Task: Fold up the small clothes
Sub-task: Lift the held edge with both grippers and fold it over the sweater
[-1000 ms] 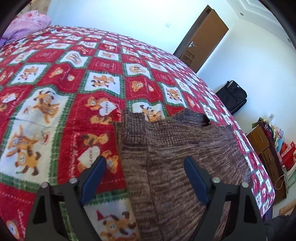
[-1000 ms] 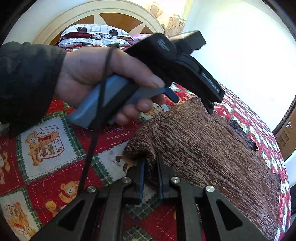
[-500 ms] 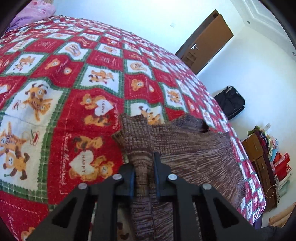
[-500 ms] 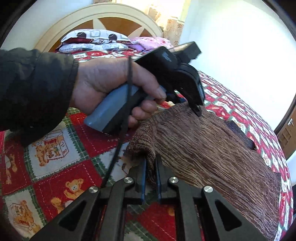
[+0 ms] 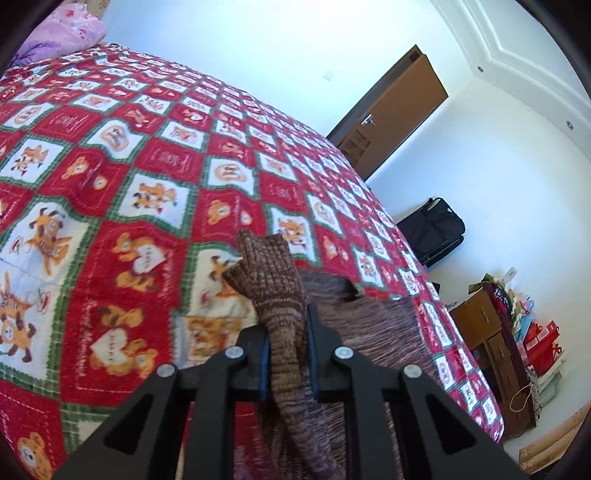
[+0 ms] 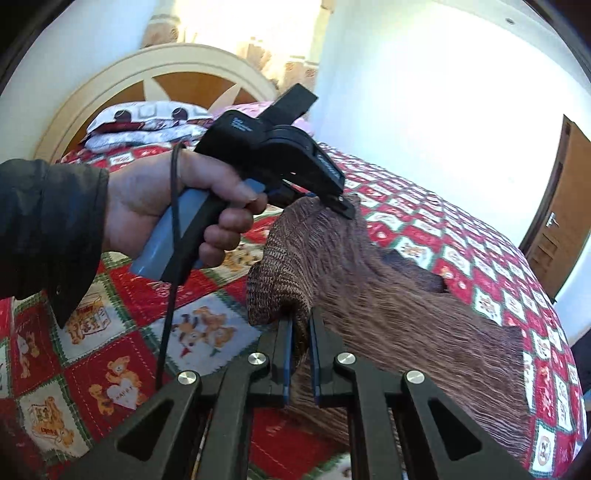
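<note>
A brown knitted sweater (image 5: 373,332) lies on the red teddy-bear bedspread (image 5: 110,184). My left gripper (image 5: 286,325) is shut on a bunched edge of the sweater, and the fold of knit (image 5: 273,273) sticks up past its fingers, lifted off the bed. In the right wrist view my right gripper (image 6: 300,332) is shut on another corner of the sweater (image 6: 406,317), raised above the bedspread (image 6: 122,354). There the left gripper (image 6: 341,203), held by a hand (image 6: 155,195) in a dark sleeve, pinches the sweater's far edge.
Pillows (image 6: 147,122) lean on an arched headboard (image 6: 110,85). A pink pillow (image 5: 59,33) sits at the bed's far corner. A brown door (image 5: 388,110), a black bag (image 5: 432,229) and a wooden cabinet (image 5: 484,332) with bright bags stand beyond the bed.
My left gripper went from open over the sweater's edge to shut on it, then rose with the knit. The right gripper, still pinching its corner, lifted it higher off the bedspread.
</note>
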